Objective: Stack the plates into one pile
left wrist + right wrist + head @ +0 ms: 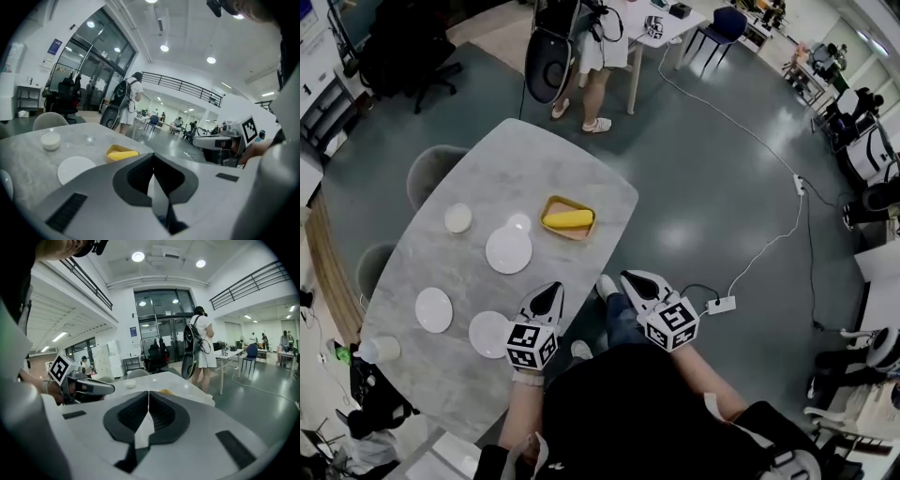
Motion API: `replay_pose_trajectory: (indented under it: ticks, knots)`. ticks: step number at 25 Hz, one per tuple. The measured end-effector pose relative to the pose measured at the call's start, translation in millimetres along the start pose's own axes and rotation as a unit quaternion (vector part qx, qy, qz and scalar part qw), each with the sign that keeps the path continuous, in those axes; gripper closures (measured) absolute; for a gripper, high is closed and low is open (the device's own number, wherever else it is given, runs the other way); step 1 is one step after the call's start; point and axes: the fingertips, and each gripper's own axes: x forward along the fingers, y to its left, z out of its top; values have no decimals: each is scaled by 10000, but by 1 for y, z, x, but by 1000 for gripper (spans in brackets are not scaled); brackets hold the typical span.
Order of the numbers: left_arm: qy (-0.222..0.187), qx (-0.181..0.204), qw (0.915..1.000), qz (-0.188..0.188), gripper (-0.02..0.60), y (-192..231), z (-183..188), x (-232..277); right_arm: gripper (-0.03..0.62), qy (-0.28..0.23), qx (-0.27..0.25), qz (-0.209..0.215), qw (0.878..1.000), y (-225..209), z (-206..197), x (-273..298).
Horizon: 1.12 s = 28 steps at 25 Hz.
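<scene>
Only from the head view: three flat, round white plates, lying apart on the grey marbled oval table, all left of the rectangular tray with its yellow content. From the left gripper view, just one plate, beside that tray. Left gripper and right gripper: smooth grey jaws pressed together, pinching nothing, nearer than the tray.

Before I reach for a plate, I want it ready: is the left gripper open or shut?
Shut. In its own view the left gripper shows its jaws pressed together along one line, with nothing between them.
</scene>
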Motion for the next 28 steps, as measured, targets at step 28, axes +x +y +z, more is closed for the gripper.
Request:
replay_pose_trajectory:
  ticks: [28]
  knots:
    - [-137,-2045,8913,4043,572,156,5,31,577,1621,-1399,3837,8983,-27,40,246]
